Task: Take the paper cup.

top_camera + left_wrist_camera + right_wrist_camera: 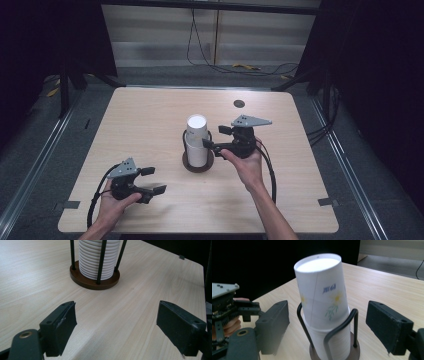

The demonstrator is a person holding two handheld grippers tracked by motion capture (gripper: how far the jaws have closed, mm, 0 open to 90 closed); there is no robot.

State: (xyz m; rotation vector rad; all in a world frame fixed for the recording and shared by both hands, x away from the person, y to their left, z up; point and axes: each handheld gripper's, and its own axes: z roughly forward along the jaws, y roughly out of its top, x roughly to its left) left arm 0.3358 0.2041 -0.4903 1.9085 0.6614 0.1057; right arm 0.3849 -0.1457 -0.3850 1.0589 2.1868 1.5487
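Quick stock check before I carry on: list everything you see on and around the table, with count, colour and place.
paper cups: one nested stack, white, top one printed with flowers, upside down in the holder at mid-table
cup holder: one, brown round base with black wire uprights, mid-table
table: one, light wood, rounded corners
round mark: one, dark, far right part of the tabletop
cables: several, black, on the floor beyond the table
left gripper: one, black with a grey plate, near left of the table, jaws open over bare wood
right gripper: one, black with a grey plate, beside the stack, jaws open either side of the cups, not pressing
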